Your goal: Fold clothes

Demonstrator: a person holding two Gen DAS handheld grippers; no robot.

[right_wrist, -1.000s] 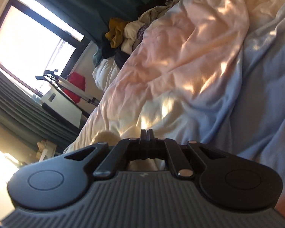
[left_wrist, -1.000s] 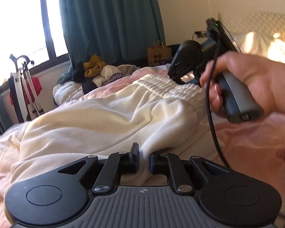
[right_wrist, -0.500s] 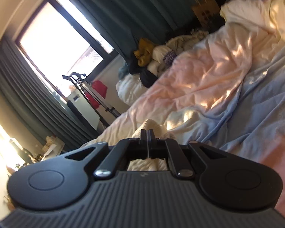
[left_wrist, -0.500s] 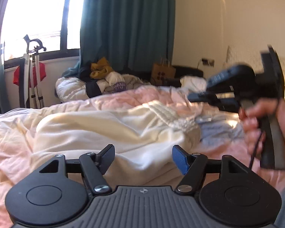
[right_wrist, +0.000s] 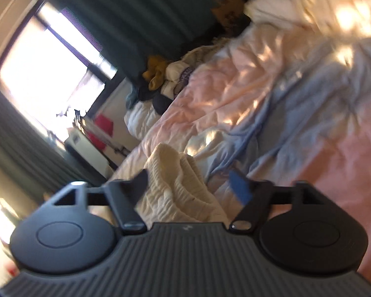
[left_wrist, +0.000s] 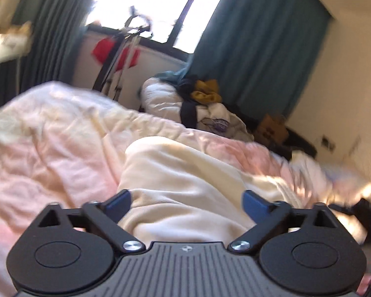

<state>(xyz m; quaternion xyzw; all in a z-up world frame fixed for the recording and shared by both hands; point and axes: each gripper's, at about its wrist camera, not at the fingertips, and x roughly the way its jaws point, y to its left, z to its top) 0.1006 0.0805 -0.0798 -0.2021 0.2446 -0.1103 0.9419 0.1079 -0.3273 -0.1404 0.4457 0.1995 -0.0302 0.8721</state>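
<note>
A cream garment [left_wrist: 185, 173] lies rumpled on the pink duvet [left_wrist: 49, 148]. My left gripper [left_wrist: 185, 198] hovers just above it. Its jaws are opening, spread wide, and the blue pads [left_wrist: 253, 204] touch no cloth. In the right wrist view the garment's ribbed waistband [right_wrist: 175, 188] shows between the fingers of my right gripper [right_wrist: 188, 179]. Those jaws are opening too, and the pads stand clear of the waistband. Both views are blurred by motion.
A pile of mixed clothes [left_wrist: 207, 104] sits at the bed's far end beside teal curtains [left_wrist: 254, 49]. A stand with a red item [left_wrist: 116, 54] is under the window. A blue sheet [right_wrist: 296, 113] covers the bed's right side. A paper bag [left_wrist: 272, 128] stands by the wall.
Both grippers went from shut or nearly shut to wide apart. The left view rolled and swung toward the window; the hand with the other gripper slid to its right edge. The right view drew back.
</note>
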